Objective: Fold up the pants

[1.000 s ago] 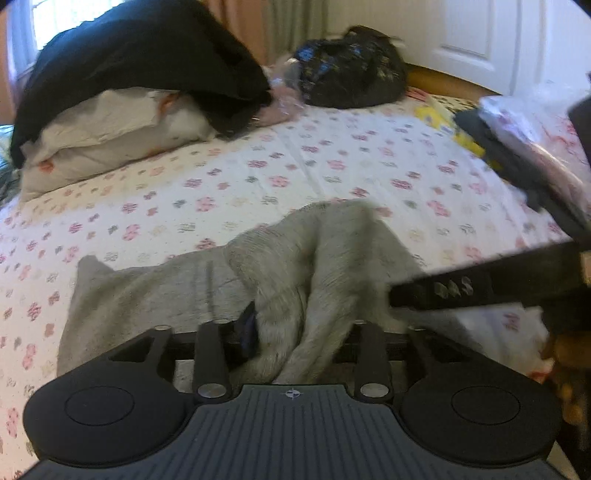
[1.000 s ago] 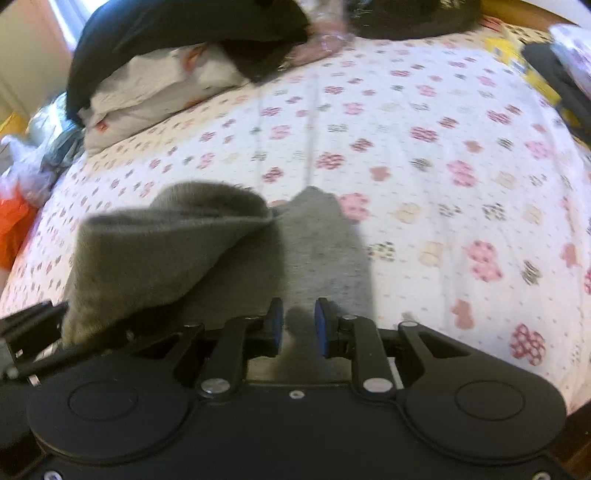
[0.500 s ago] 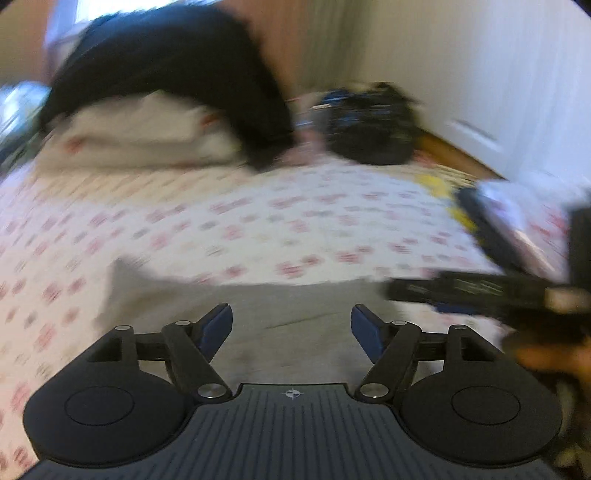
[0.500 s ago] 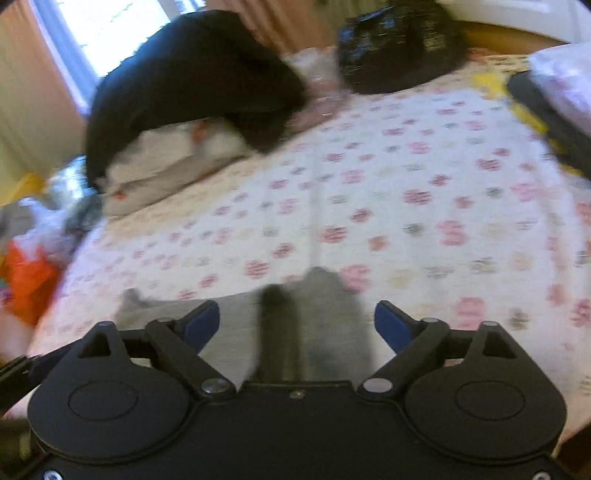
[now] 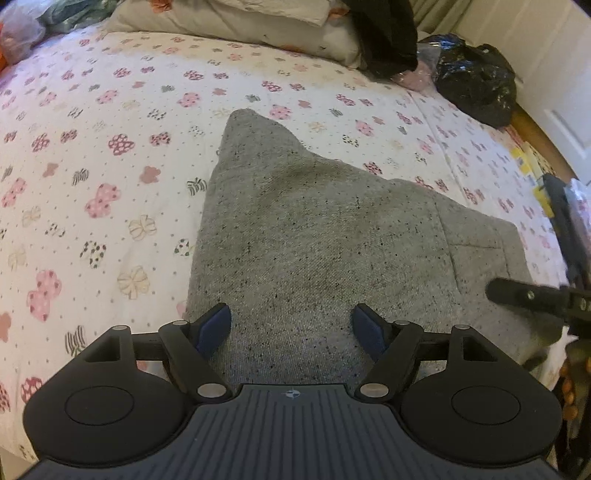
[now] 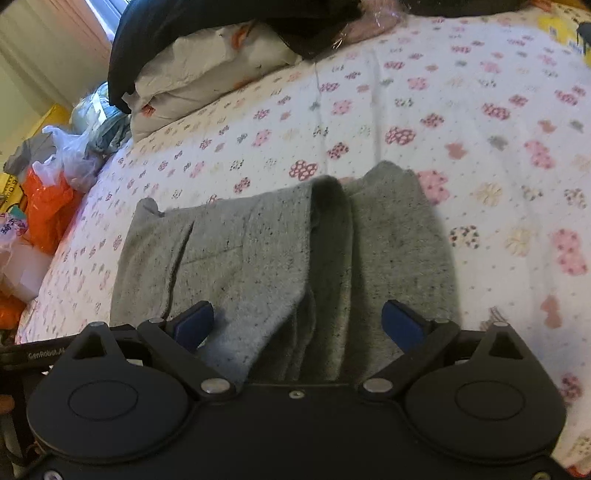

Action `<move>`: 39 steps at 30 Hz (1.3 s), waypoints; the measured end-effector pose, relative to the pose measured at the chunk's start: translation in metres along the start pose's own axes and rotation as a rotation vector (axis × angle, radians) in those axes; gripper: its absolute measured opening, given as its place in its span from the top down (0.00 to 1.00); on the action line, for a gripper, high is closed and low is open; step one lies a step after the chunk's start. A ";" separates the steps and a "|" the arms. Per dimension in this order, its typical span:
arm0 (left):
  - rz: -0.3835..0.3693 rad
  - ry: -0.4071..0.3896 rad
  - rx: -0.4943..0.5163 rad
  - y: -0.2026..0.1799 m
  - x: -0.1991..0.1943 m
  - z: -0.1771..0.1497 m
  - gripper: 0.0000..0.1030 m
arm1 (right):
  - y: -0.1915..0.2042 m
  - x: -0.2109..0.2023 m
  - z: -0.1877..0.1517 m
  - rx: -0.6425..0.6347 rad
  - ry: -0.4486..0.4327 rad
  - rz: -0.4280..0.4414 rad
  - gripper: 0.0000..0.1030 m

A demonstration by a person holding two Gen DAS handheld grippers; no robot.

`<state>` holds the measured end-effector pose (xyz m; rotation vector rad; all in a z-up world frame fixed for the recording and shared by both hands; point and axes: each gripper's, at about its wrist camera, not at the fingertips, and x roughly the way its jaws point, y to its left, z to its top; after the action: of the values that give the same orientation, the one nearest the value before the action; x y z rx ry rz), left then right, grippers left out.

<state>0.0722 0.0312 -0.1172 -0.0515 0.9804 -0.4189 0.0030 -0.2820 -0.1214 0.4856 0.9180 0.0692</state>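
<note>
Grey speckled pants (image 5: 325,236) lie folded on the flowered bed sheet (image 5: 92,155); a pocket seam shows at their right. My left gripper (image 5: 291,328) is open and empty just above the near part of the fabric. In the right wrist view the same pants (image 6: 258,254) lie flat with a raised fold ridge down the middle, and my right gripper (image 6: 299,325) is open and empty over their near edge. The tip of the right gripper also shows at the right edge of the left wrist view (image 5: 532,295).
A pillow (image 5: 240,18) with a black garment (image 5: 384,33) on it lies at the head of the bed. A black plastic bag (image 5: 476,85) sits at the far right. Orange and clear bags (image 6: 51,188) crowd the floor left of the bed.
Both grippers have opened and let go of the pants. The fabric that was lifted and bunched now lies flat on the bed. Both grippers tilted down toward it.
</note>
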 end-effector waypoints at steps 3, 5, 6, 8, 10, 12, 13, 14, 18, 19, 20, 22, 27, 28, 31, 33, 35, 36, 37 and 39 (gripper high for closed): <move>-0.006 -0.014 -0.006 0.003 -0.003 0.003 0.30 | -0.002 -0.001 0.006 0.041 -0.003 0.082 0.72; -0.002 -0.036 -0.012 0.004 -0.010 0.004 0.30 | 0.002 -0.003 0.010 0.076 -0.004 0.090 0.75; 0.002 -0.053 -0.008 0.003 -0.014 0.005 0.30 | 0.012 -0.008 0.011 0.015 -0.017 0.063 0.78; 0.007 -0.085 0.016 0.000 -0.025 0.007 0.30 | 0.032 -0.027 0.013 -0.103 -0.074 0.036 0.80; 0.009 -0.102 0.039 -0.003 -0.030 0.010 0.30 | 0.040 -0.050 0.015 -0.133 -0.134 0.033 0.81; 0.020 -0.101 0.063 -0.007 -0.027 0.011 0.30 | 0.037 -0.061 0.018 -0.137 -0.156 -0.010 0.81; 0.023 -0.092 0.072 -0.008 -0.023 0.011 0.30 | 0.032 -0.060 0.018 -0.135 -0.148 -0.033 0.81; 0.033 -0.078 0.078 -0.009 -0.017 0.011 0.30 | 0.025 -0.055 0.018 -0.122 -0.128 -0.054 0.79; 0.063 0.032 0.076 -0.004 0.014 0.001 0.25 | 0.006 -0.012 0.005 -0.153 -0.012 -0.182 0.37; 0.059 0.021 0.074 -0.003 0.014 -0.001 0.24 | 0.005 -0.011 0.001 -0.169 -0.029 -0.212 0.30; 0.057 0.010 0.075 -0.001 0.012 -0.002 0.23 | 0.006 -0.013 -0.002 -0.170 -0.049 -0.222 0.27; 0.052 0.019 0.076 0.002 0.008 -0.001 0.23 | 0.004 -0.020 -0.005 -0.159 -0.055 -0.221 0.16; 0.059 -0.076 0.058 0.014 -0.020 0.007 0.23 | -0.008 -0.036 -0.006 -0.097 -0.097 -0.237 0.00; 0.061 -0.083 0.049 0.017 -0.021 0.009 0.23 | -0.010 -0.039 -0.003 -0.079 -0.115 -0.231 0.00; 0.051 -0.039 0.021 0.031 -0.011 0.014 0.23 | -0.021 -0.041 0.003 -0.053 -0.108 -0.200 0.00; 0.032 0.003 0.014 0.035 0.000 0.014 0.23 | -0.026 -0.035 0.007 -0.037 -0.084 -0.156 0.00; 0.008 0.035 0.008 0.037 0.012 0.013 0.23 | -0.030 -0.029 0.008 -0.023 -0.057 -0.102 0.00; 0.000 0.028 0.016 0.035 0.014 0.013 0.20 | -0.032 -0.024 0.009 -0.019 -0.043 -0.080 0.00; -0.010 0.018 0.031 0.031 0.016 0.013 0.20 | -0.033 -0.020 0.008 -0.018 -0.029 -0.065 0.00; -0.037 0.021 0.054 0.023 0.022 0.017 0.19 | -0.037 -0.008 0.007 -0.009 -0.004 -0.023 0.00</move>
<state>0.1042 0.0416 -0.1302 -0.0168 0.9899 -0.4804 -0.0017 -0.3195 -0.1273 0.4664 0.9189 0.0510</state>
